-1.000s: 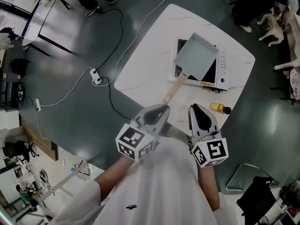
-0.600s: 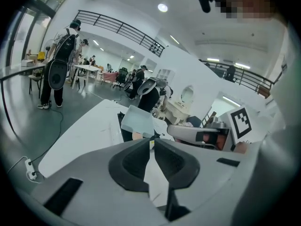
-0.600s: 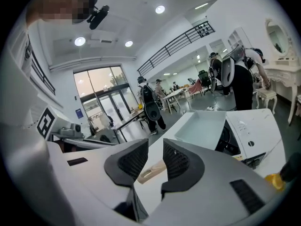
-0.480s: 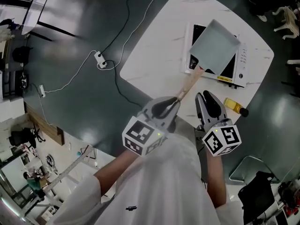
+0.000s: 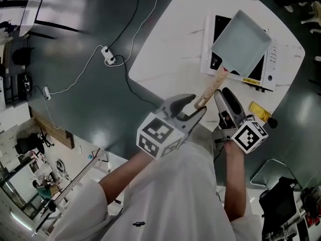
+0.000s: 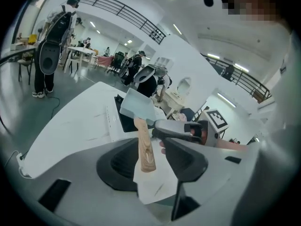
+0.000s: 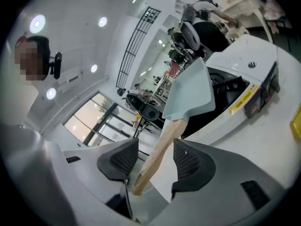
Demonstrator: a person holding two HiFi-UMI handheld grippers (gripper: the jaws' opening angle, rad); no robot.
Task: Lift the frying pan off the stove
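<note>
White table (image 5: 165,59) is filling the upper middle of the head view. The stove (image 5: 273,59) is sitting near its far right edge, black glass top, white control strip.

Frying pan (image 5: 241,44), square and pale grey-blue, is lying over the stove's glass, corner-on to the person. Can't tell whether it's resting flat or tipped up.

Left gripper (image 5: 196,105) is reaching in from the near table edge, jaws opening and standing wide. The end of the wooden handle (image 5: 213,87) is sitting between them, clear of both pads in the left gripper view (image 6: 143,145).

Right gripper (image 5: 224,95) is sitting just beside the left one, further up the same handle towards the pan. Its jaws are opening too, with the handle (image 7: 157,157) running between the pads and not pinched.

Small yellow item (image 5: 261,113) with a dark end is lying on the table right of the right gripper.
</note>
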